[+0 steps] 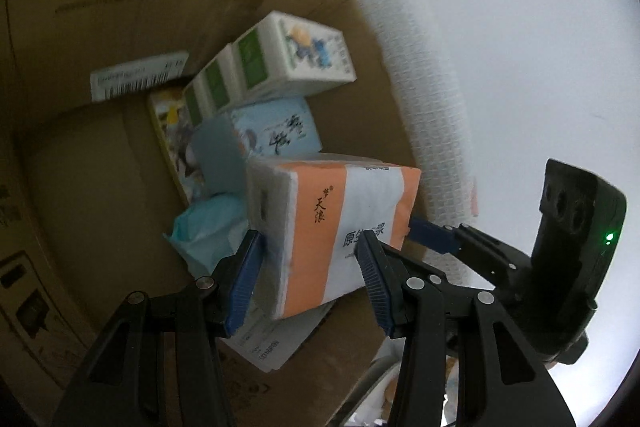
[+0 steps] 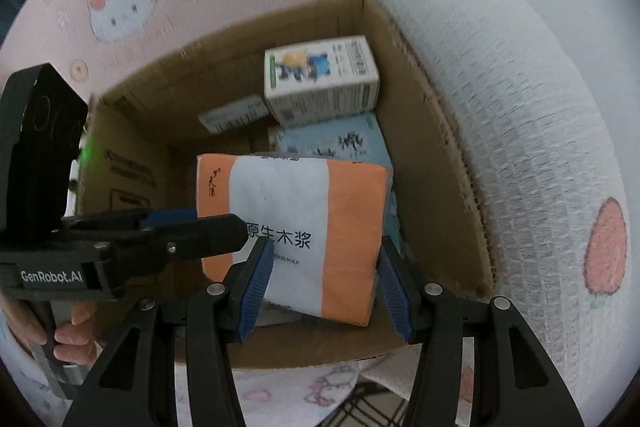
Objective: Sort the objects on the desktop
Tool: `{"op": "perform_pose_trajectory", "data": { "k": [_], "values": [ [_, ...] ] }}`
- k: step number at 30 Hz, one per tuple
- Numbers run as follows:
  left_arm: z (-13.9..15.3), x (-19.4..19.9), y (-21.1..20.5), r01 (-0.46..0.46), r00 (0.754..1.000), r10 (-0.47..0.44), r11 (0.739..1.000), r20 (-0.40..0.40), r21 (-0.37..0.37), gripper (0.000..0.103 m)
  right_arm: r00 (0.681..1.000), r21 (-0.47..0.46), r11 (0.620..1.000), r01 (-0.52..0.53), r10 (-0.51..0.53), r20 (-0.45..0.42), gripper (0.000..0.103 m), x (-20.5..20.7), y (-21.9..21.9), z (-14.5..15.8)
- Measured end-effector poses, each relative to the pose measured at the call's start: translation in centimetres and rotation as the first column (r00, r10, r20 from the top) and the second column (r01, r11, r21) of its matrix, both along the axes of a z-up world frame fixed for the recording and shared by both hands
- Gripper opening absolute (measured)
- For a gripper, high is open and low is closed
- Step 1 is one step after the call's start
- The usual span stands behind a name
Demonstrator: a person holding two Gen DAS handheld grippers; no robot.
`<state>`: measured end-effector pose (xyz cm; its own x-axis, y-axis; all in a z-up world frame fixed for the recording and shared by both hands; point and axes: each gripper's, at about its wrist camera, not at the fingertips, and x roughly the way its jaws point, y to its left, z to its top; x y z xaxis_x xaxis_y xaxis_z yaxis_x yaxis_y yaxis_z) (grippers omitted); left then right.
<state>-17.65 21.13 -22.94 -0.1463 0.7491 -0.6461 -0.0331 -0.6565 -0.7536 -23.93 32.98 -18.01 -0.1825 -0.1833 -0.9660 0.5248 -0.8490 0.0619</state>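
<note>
Left claw: blue pads clamped on the near end of the orange-and-white tissue pack, one pad pressing each long side.
Right claw: fingers spread, one on either side of the pack's near end; I cannot tell whether the pads touch the wrapper.
Tissue pack: held over the cardboard box, tilted, its far end above the other things inside; in the right wrist view it fills the space straight ahead of the spread fingers, with the left claw reaching in from the left.
Blue tissue pack: just behind the orange pack, lying in the box.
Green-and-white cartons: stacked on top of the blue pack, toward the far wall.
Teal wrapper: crumpled, left of the held pack, low in the box.
Cardboard box: open-topped, sitting against a white and pink patterned cloth.
</note>
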Motion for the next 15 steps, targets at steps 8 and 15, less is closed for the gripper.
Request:
{"op": "perform_pose_trajectory", "data": {
  "k": [8, 15],
  "values": [
    [-3.3, 0.2, 0.4, -0.038, 0.989, 0.032, 0.998, 0.147, 0.042, 0.052, 0.999, 0.123, 0.991, -0.051, 0.05, 0.012, 0.051, -0.5, -1.3, -1.8],
    [-6.3, 0.0, 0.0, -0.122, 0.945, 0.074, 0.984, 0.318, 0.134, 0.052, 0.993, 0.235, 0.965, -0.12, 0.118, 0.02, 0.051, -1.3, -2.2, -3.3]
  ]
}}
